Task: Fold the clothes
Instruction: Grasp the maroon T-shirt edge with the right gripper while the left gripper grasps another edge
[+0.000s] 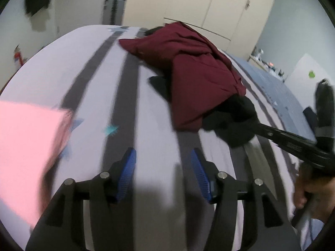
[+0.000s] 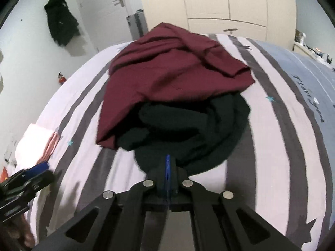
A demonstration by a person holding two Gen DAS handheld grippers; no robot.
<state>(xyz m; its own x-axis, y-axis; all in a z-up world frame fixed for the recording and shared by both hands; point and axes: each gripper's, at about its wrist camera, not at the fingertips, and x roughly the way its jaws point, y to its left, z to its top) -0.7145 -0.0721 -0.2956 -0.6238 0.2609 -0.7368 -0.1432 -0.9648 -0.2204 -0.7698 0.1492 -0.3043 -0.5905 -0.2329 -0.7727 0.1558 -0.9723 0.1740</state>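
The right gripper (image 2: 168, 163) is clamped, blue ribbed pads together, on a soft, dark, bunched garment (image 2: 188, 125). Just beyond it, a crumpled maroon shirt (image 2: 167, 73) overlaps that garment on the striped bedsheet (image 2: 272, 136). The left gripper (image 1: 163, 163) is wide apart, empty; a pink folded cloth (image 1: 27, 146) lies to its left.

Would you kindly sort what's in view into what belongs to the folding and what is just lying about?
Folding: maroon garment, black garment, pink folded cloth, right gripper, left gripper.

Lying about: dark clothing on the wall, wardrobe, cluttered shelf.
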